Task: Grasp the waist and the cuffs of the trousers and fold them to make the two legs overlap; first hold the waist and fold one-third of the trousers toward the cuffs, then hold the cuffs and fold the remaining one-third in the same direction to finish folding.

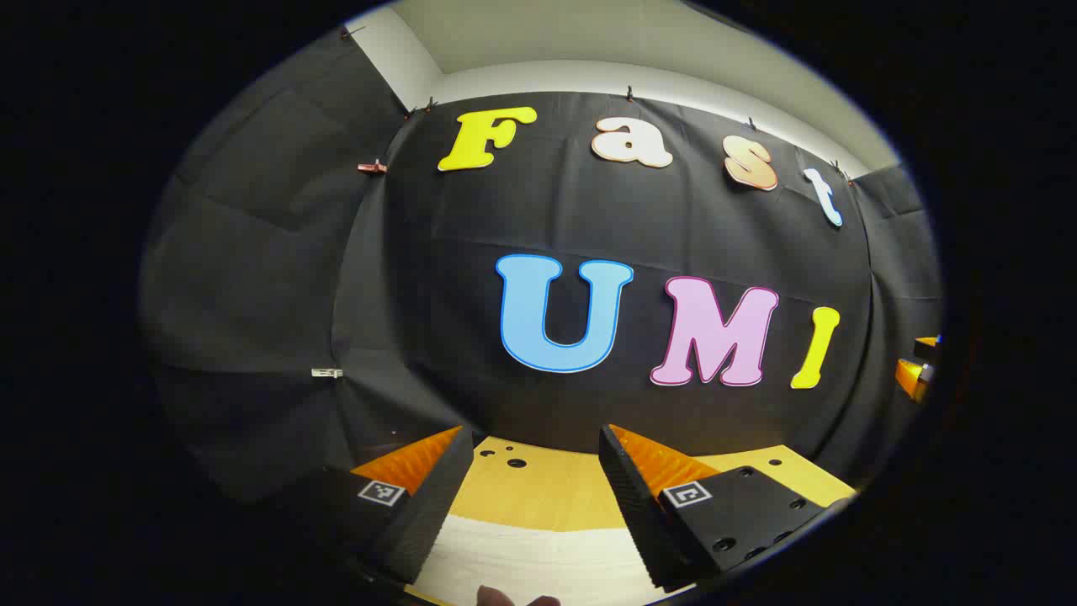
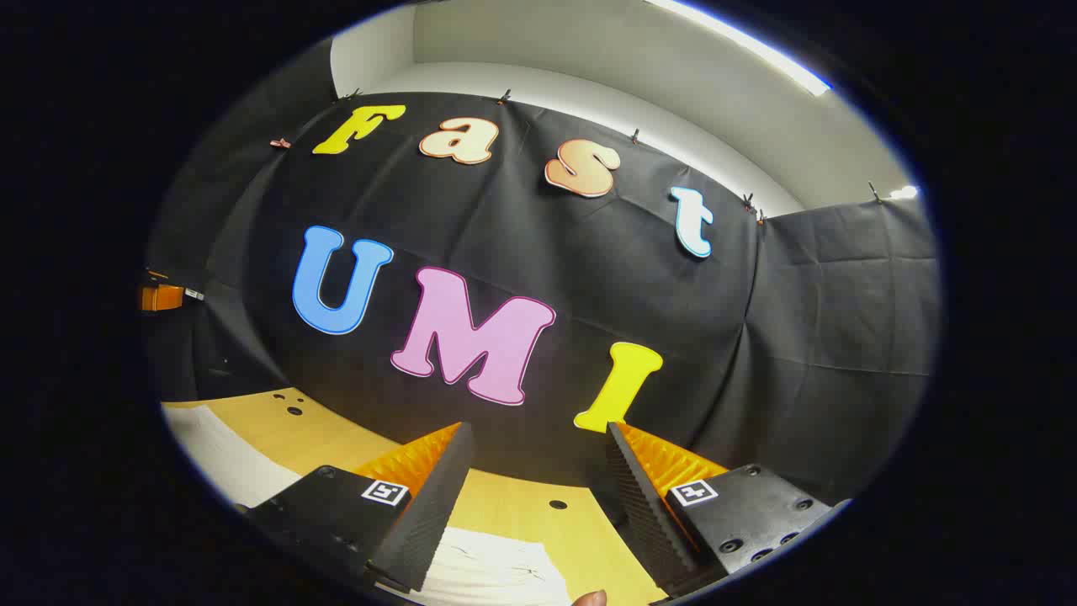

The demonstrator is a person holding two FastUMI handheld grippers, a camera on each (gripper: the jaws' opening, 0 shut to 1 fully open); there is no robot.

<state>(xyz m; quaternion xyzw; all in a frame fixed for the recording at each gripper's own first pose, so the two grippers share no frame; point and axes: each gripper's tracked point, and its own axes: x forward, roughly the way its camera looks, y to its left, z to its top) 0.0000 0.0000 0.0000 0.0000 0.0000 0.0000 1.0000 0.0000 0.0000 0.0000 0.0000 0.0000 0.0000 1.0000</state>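
The pale wooden surface (image 1: pixel 547 492), drilled with small holes, runs back to its far edge under the black cloth wall (image 1: pixel 421 252). White, softly creased trousers (image 1: pixel 538 564) lie flat at its near edge. The left gripper (image 1: pixel 536 459) and right gripper (image 2: pixel 538 454) hover above them with ridged fingers (image 2: pixel 421 505) spread wide, holding nothing.

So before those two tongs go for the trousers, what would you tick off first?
1. Left tongs open: ok, wide gap between the fingers.
2. Right tongs open: ok, fingers well apart.
3. Tongs holding nothing: ok.
4. Pale cloth, presumably the trousers, on the wooden table: ok, below the left tongs; also seen under the right tongs.
5. Waist and cuffs located: cannot tell.
6. Cloth lying flat: cannot tell, too little in sight.
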